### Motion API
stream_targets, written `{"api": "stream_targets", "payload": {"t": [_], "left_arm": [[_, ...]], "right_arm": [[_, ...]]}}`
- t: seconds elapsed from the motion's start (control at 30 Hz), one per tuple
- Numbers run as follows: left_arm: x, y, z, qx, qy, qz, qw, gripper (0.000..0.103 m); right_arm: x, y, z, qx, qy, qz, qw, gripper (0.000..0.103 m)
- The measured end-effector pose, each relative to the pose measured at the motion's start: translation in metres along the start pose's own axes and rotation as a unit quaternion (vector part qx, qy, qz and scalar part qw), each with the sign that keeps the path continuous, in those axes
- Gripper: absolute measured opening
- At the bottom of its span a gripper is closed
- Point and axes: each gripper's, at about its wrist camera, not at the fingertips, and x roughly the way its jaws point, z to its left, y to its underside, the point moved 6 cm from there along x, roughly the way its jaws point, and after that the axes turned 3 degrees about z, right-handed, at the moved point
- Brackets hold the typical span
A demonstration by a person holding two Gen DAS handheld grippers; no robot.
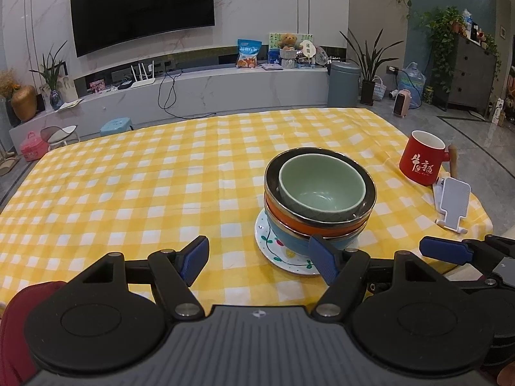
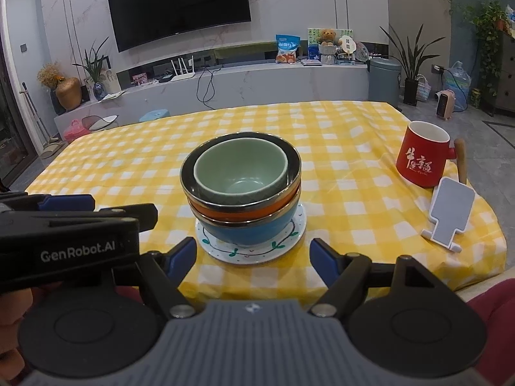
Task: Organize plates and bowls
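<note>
Both grippers — left gripper point(image 1: 259, 259), right gripper point(image 2: 252, 257) — gape wide, empty, with the stacked glazed bowls point(image 2: 240, 186) on a painted white plate point(image 2: 251, 251) at twelve o'clock.

Three nested bowls: a pale green ceramic bowl point(image 2: 240, 170), an orange bowl point(image 2: 244, 214) and a blue bowl point(image 2: 248, 230). One white painted plate point(image 2: 257, 252). One red mug point(image 2: 421, 157), one white phone stand point(image 2: 449, 214).

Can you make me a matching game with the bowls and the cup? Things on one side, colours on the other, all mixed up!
Things:
1. top bowl
2. middle bowl
3. bottom bowl
4. mug

Colours:
a. red
b. blue
c. pale green
d. orange

Pairs: 1-c, 2-d, 3-b, 4-a
</note>
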Motion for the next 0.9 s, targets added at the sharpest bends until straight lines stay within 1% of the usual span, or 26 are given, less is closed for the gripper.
{"api": "stream_targets", "payload": {"t": [0.17,0.27,0.47,0.77,0.9], "left_arm": [[0.0016,0.0009,0.0008,0.003,-0.004,0.004,1.0,0.083],[0.0018,0.0006,0.0019,-0.002,0.002,0.006,1.0,0.083],[0.0017,0.0007,0.0017,0.002,-0.004,0.005,1.0,0.083],[0.0018,0.0004,0.004,-0.003,0.0,0.009,0.9999,0.083],[0.0027,0.0004,0.0034,-0.004,0.001,0.01,0.9999,0.083]], "right_arm": [[0.0022,0.0015,0.0,0.0,0.003,0.004,1.0,0.076],[0.003,0.0019,-0.0011,0.006,-0.004,0.009,1.0,0.076],[0.0027,0.002,0.0008,0.001,0.001,0.004,1.0,0.076],[0.0016,0.0014,0.0019,0.003,0.002,-0.004,1.0,0.076],[0.0021,0.0023,0.0005,0.006,-0.001,0.002,1.0,0.076]]}}
